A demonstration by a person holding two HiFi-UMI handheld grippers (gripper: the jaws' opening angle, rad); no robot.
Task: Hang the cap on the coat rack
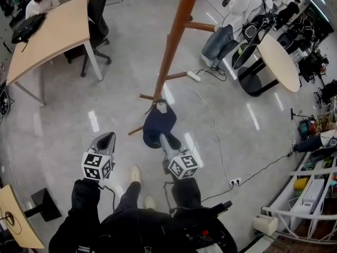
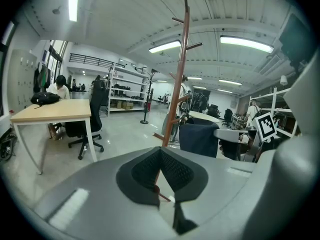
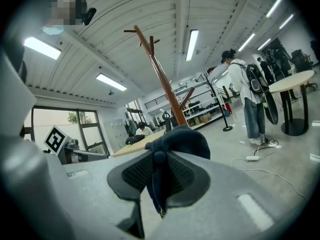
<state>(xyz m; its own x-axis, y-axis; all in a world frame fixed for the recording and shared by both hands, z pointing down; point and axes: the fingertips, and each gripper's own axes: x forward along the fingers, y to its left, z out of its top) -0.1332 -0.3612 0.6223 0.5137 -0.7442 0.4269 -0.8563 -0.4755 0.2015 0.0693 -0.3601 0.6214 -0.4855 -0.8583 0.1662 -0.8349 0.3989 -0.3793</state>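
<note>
The brown wooden coat rack (image 1: 171, 41) rises from the floor just ahead of me, its pegs branching off the pole. A dark navy cap (image 1: 159, 121) hangs low by the rack's base, and my right gripper (image 1: 164, 139) is shut on it. In the right gripper view the cap's fabric (image 3: 182, 136) is pinched between the pads, with the rack (image 3: 160, 74) beyond. My left gripper (image 1: 109, 137) hovers to the left of the cap, shut and holding nothing. The left gripper view shows its jaws (image 2: 161, 151) meeting, with the rack (image 2: 179, 74) and the cap (image 2: 199, 136) ahead.
A long wooden table (image 1: 52, 30) with an office chair (image 1: 97, 15) stands at the far left. A round table (image 1: 279, 62) and a standing person (image 1: 237, 15) are at the far right. A power strip (image 1: 195, 76) and a cable lie on the floor beside the rack.
</note>
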